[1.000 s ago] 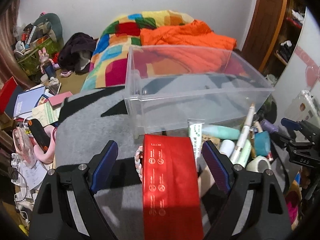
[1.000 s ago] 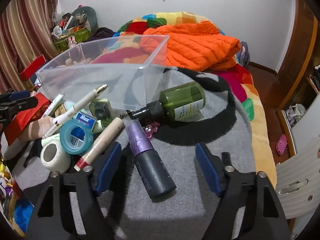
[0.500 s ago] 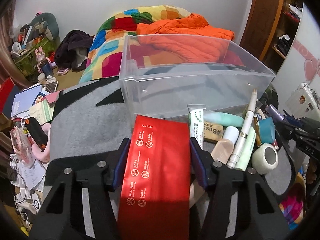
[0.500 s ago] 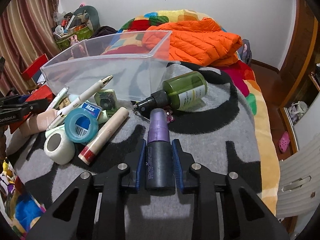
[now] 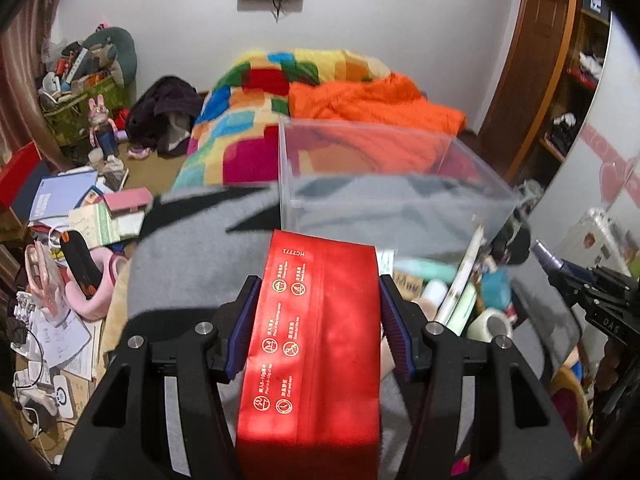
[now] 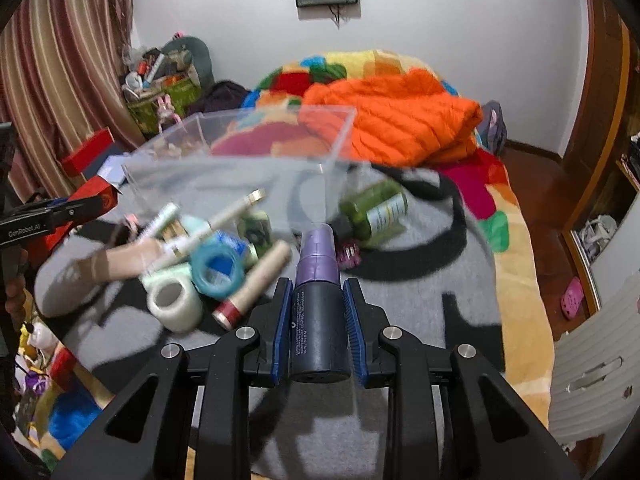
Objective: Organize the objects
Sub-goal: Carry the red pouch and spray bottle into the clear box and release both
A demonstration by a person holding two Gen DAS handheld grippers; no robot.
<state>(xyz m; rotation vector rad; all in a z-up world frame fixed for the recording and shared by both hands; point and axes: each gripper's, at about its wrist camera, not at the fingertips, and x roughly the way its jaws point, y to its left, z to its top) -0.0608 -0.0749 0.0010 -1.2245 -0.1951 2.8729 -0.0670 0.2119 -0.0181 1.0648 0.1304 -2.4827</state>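
Holding two items, both clamped: left gripper (image 5: 318,324) fingers pressed on red pouch (image 5: 316,344); right gripper (image 6: 319,330) fingers pressed on purple-capped spray bottle (image 6: 319,312). Step: carrying. Clear bin (image 5: 394,188), empty, ahead of fingers; next, lift over rim, release inside.

The right gripper (image 6: 318,334) clamps a dark spray bottle (image 6: 319,322), purple cap pointing ahead toward the clear bin (image 6: 240,184). Left of the fingers: blue tape roll (image 6: 216,270), white tape roll (image 6: 174,304).
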